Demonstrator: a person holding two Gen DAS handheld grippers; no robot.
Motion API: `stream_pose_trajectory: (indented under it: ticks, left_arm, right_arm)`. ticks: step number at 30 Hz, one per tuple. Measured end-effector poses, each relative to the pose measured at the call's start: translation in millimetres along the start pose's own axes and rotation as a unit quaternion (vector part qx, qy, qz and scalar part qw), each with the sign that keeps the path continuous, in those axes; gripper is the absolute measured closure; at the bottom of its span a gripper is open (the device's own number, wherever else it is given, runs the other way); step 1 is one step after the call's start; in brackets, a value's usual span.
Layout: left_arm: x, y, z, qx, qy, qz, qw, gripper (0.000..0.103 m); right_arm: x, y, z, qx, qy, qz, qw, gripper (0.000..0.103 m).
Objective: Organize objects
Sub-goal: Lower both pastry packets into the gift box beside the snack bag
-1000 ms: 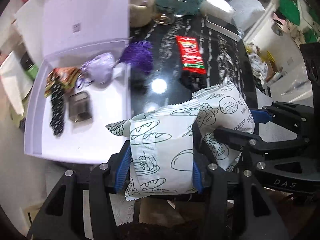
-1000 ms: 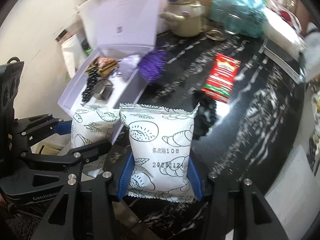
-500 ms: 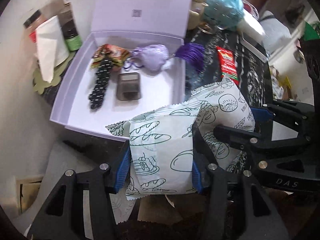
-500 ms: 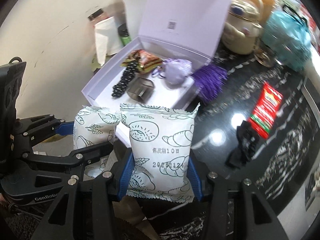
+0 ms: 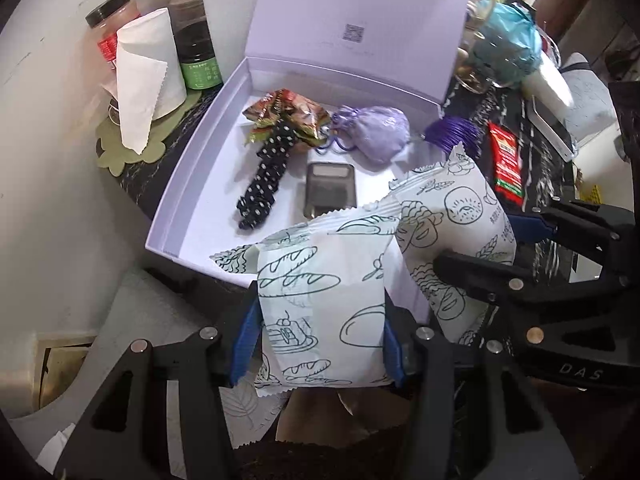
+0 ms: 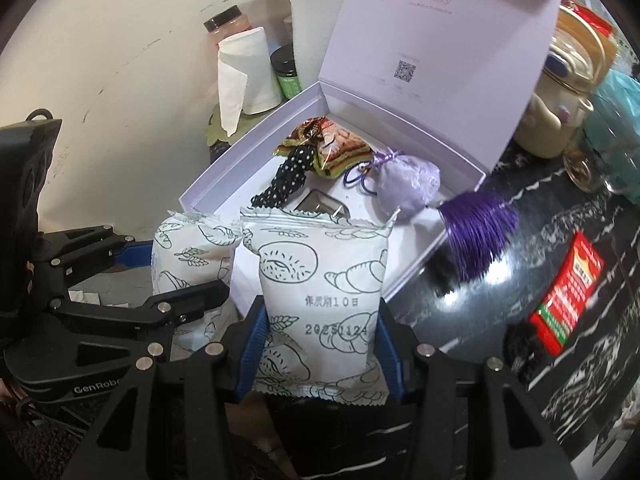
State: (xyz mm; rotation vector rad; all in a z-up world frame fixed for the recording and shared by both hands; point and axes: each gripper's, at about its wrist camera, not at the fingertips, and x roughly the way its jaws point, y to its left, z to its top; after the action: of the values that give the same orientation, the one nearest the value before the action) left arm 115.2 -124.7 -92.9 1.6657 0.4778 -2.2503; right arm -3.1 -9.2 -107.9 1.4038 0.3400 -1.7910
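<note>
Left wrist view: each gripper clamps a bread packet above the open lilac box (image 5: 192, 184).
Left gripper (image 5: 316, 336) and right gripper (image 6: 320, 344) should lower both packets onto bare floor, clear of the pouch (image 5: 376, 132).

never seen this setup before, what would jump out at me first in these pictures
Two white bread packets printed with pastry drawings fill the foreground, one clamped in the left hand-held gripper and one in the right hand-held gripper. Just behind them a lilac gift box lies open, holding a purple sachet and a polka-dot scrunchie.
</note>
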Motion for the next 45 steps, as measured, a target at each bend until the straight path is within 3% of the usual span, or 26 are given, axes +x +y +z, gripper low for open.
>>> stream_pose_trajectory:
  ticks: [15,29,45]
  left_arm:
    - [37,5,64,0.022,0.022,-0.009,0.9995,0.053]
    - [56,19,117,0.053,0.014,0.002,0.9985,0.054]
    - [96,47,137,0.055,0.032,0.003,0.998,0.055]
  right_arm:
    - [20,-29,39,0.028,0.005,-0.01,1.0,0.052]
    - [33,-42,75,0.035,-0.006,-0.008,0.999,0.052]
    - [73,-46,93,0.038,0.029,-0.014,0.999,0.052]
